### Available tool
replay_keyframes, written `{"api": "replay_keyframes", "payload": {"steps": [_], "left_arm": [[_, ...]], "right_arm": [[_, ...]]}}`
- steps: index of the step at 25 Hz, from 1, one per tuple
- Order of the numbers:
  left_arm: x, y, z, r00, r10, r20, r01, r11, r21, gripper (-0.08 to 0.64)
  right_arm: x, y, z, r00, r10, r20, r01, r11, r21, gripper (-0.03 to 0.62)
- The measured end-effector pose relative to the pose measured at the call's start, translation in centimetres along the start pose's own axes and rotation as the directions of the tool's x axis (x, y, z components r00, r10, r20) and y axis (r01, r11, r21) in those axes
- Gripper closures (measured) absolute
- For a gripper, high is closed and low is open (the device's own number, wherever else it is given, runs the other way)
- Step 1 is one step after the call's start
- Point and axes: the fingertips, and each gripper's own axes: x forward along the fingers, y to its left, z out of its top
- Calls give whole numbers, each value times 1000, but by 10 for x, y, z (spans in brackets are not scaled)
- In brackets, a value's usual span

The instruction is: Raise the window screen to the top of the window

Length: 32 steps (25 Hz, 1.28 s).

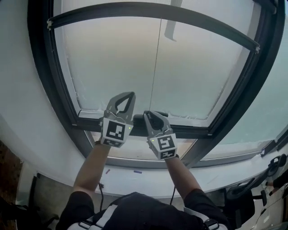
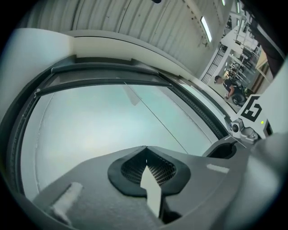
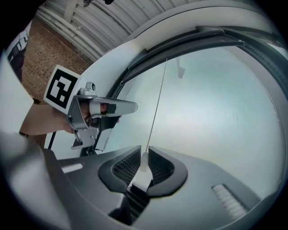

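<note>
The window screen (image 1: 112, 63) is a pale sheet that fills the dark window frame (image 1: 45, 76). A thin pull cord (image 1: 155, 67) runs down its middle. The cord (image 3: 157, 99) ends in a small white tab (image 3: 144, 168), and my right gripper (image 3: 145, 155) is shut on that tab. In the head view the right gripper (image 1: 147, 114) sits just in front of the dark lower bar (image 1: 189, 131). My left gripper (image 1: 131, 94) is beside it on the left and slightly higher. The left gripper (image 2: 145, 147) is shut with nothing between its jaws, and the cord (image 2: 157, 120) passes beyond it.
A dark curved bar (image 1: 157, 9) crosses the top of the window, and a second white tab (image 1: 171, 31) hangs below it. The pale window sill (image 1: 135, 177) runs under the frame. Chairs and equipment (image 1: 256, 184) stand at the lower right.
</note>
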Motion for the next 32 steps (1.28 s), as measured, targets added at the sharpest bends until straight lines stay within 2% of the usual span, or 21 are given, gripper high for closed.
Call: {"api": "replay_keyframes", "payload": {"steps": [2,4,6,10,13,18,23,32], "left_arm": [[-1,1,-6,1000,12,-7,-12,997,-74,556],[-2,4,-10,1000,18,11,-16,993,-114,556],[-8,3,-12,1000,16,27,-12,991,-133,557],[-20,-4,-16,999,3,35,2,989,-146,557],[-22,-7,-17,999,-1,41,7,989,-146,557],[-23,-8,-12,999,-6,47,17,971,-237,557],[-30,-1,-8,998,12,55,-1,981,-193,557],[-31,-5,-3,998,6,56,5,980,-200,557]], "right_arm": [[4,2,6,1000,9,8,-8,1000,-19,537],[7,0,15,1000,5,21,-5,1000,-22,537],[3,-3,23,999,-6,41,6,1000,-17,537],[-5,-9,49,994,-37,100,45,996,-83,536],[-5,-17,66,990,-55,129,64,996,-66,536],[-10,-28,102,980,-58,190,77,993,-93,536],[-9,-33,121,972,-67,226,92,991,-100,535],[-2,-55,171,942,-102,321,135,987,-85,535]]}}
